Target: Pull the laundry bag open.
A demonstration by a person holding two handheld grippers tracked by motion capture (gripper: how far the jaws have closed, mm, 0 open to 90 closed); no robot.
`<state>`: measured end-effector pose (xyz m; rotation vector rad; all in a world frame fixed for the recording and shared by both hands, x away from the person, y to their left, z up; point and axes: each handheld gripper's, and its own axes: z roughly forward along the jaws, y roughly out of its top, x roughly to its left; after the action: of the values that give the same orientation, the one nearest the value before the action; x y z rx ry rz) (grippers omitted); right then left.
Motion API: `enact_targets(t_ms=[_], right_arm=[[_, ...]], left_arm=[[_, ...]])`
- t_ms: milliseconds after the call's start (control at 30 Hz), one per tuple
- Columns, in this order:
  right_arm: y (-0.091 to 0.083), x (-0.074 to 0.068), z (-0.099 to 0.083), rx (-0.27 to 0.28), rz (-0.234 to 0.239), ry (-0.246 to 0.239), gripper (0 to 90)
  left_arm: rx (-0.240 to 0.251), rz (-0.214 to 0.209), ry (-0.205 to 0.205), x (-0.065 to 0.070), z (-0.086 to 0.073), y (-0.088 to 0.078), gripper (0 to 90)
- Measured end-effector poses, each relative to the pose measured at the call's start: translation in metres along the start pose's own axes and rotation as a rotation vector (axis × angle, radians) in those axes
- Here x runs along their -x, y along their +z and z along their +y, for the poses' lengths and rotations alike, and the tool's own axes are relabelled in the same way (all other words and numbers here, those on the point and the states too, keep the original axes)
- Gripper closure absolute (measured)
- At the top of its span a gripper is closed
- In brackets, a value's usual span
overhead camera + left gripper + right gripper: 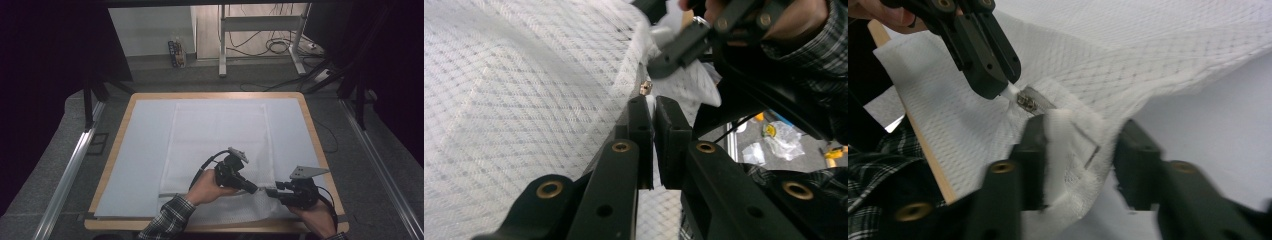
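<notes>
High view: white mesh cloth (220, 145) lies flat on the pale mat (135, 150), its near-right corner bunched up by the table's front edge. Left gripper (256, 190) and right gripper (269, 192) meet tip to tip at that corner; jaw detail is too small to read there.

Left gripper view fills that in: left gripper (650, 107) jaws nearly together, pinching a thin edge of cloth (524, 100) just below a small metal zipper pull (645, 88). Right gripper (661, 62) sits just past it, on the lifted fabric.

Right gripper view: right gripper (1080, 132) jaws stand apart, a bunched fold of cloth (1068, 145) rising between them, against the one pad; the other is clear of it. No firm grip visible. Left gripper (1009, 86) tip clamps the cloth right beside the zipper pull (1027, 101). Wooden table edge (923, 135) shows under the corner.
</notes>
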<state>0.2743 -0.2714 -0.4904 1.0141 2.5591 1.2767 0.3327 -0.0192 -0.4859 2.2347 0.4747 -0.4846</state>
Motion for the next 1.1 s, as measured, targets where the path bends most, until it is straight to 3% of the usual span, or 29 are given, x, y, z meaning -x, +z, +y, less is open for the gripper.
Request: enact_targets(t_ms=[33,67,100,167,300,433,633,667,700,1033,1100], right_arm=[[-0.001,0.0,0.0,0.006,0.0,-0.001,74.5],[-0.001,0.0,0.0,0.006,0.0,-0.001,74.5],[-0.004,0.0,0.0,0.02,0.015,0.009,82.3],[-0.004,-0.002,0.001,0.02,0.005,-0.003,84.0],[-0.004,-0.005,0.001,0.002,-0.038,-0.019,85.0],[-0.005,-0.007,0.001,-0.01,-0.058,-0.029,85.3],[-0.004,-0.009,0.002,-0.016,-0.069,-0.038,85.4],[-0.004,-0.01,0.001,-0.024,-0.09,-0.04,85.5],[-0.005,-0.008,0.0,-0.026,-0.096,-0.036,85.5],[-0.004,-0.01,0.0,-0.03,-0.09,-0.043,85.5],[-0.004,-0.01,-0.001,-0.038,-0.109,-0.042,85.5]], left_arm=[[-0.004,0.01,0.0,0.0,-0.001,0.001,87.2],[-0.004,0.01,0.0,0.0,-0.001,0.001,87.1],[-0.005,0.026,0.004,0.0,-0.001,0.003,87.2],[-0.007,0.041,0.008,0.0,-0.002,0.005,87.2],[0.003,0.077,0.026,0.002,-0.004,0.007,87.5],[0.009,0.084,0.033,0.004,-0.005,0.005,87.6],[-0.003,0.107,0.046,0.005,-0.007,0.004,87.7],[-0.014,0.124,0.05,0.005,-0.007,0.004,87.7],[0.001,0.104,0.034,0.003,-0.01,0.002,87.7],[0.003,0.112,0.023,0.003,-0.016,-0.002,87.6],[-0.001,0.119,0.02,0.003,-0.018,-0.003,87.7]])
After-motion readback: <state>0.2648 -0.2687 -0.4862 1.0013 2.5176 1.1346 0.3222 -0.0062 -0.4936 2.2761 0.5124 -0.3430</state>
